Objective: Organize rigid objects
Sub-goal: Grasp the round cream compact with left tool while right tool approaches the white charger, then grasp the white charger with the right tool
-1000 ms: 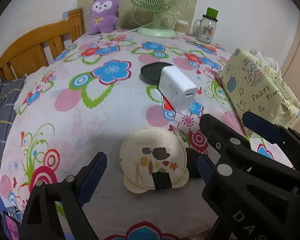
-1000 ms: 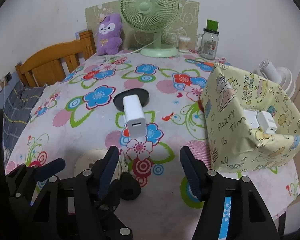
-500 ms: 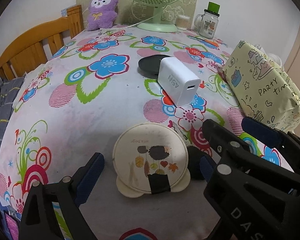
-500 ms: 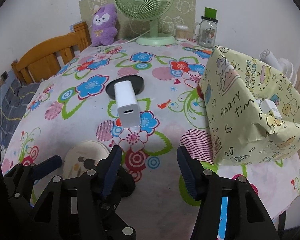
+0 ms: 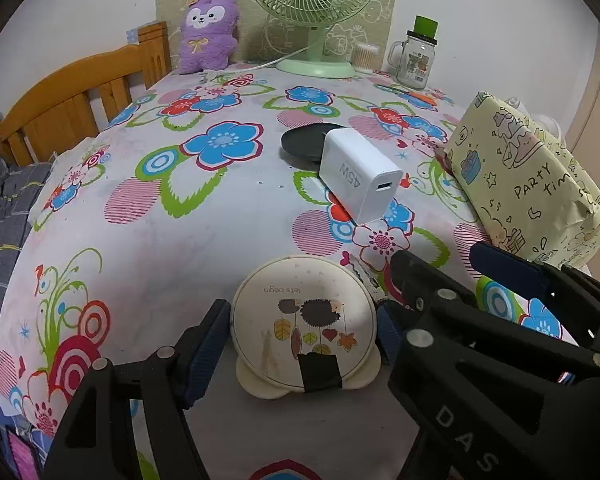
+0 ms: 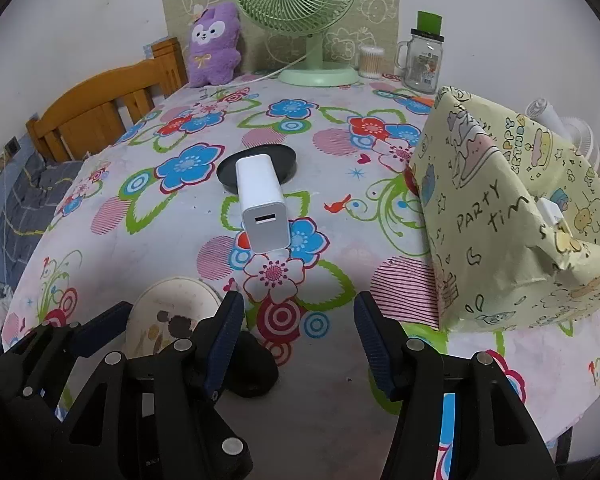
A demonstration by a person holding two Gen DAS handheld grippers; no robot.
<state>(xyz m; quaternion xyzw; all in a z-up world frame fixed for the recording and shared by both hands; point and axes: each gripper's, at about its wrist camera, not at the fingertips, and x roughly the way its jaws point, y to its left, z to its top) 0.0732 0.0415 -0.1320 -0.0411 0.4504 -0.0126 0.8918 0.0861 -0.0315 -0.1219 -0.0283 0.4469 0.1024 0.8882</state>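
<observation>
While the left gripper (image 5: 302, 332) closes its jaws around the round cream case (image 5: 305, 330) at the bottom middle of the left view, the pads sit right at its sides, so the pick-up step looks to be on. I cannot tell if they squeeze yet. Next it needs a firm pinch, then a lift toward the yellow party box (image 6: 512, 216). The case lies flat, its black tab toward the camera; being round, it has no long way. The right gripper (image 6: 298, 340) hangs open, holding nothing.

White charger (image 6: 263, 208) beyond parted tongs (image 6: 298, 338)
</observation>
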